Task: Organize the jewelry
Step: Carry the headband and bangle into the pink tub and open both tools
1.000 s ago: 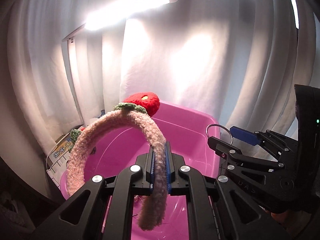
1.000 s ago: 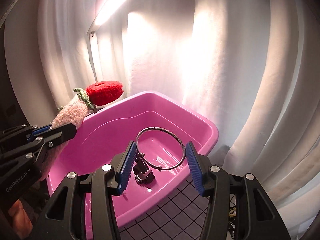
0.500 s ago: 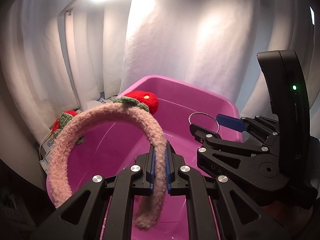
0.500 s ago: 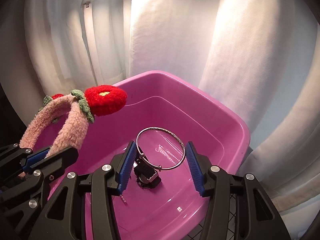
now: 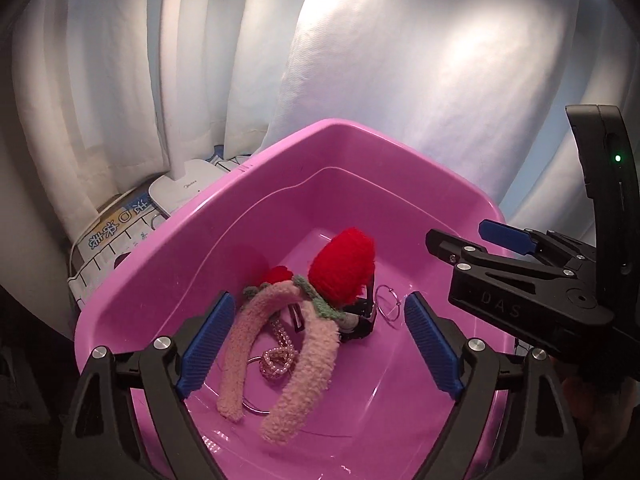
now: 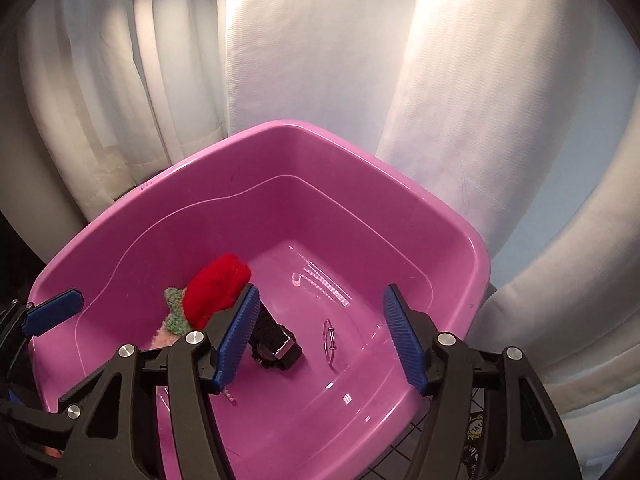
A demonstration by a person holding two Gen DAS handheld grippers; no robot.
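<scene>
A pink plastic tub holds the jewelry. In it lies a fuzzy pink headband with a red knitted strawberry. Beside it are a black watch, a thin silver bangle and a pearl bracelet. My left gripper is open and empty above the headband. My right gripper is open and empty above the bangle and watch; it also shows at the right of the left wrist view.
White curtains hang close behind the tub. A white desk lamp base and a printed box sit at the tub's left. A dark grid mat lies under the tub's near right corner.
My left gripper opened and let the headband drop into the tub. My right gripper released the bangle, which now lies on the tub floor. Both grippers tilted down over the tub.
</scene>
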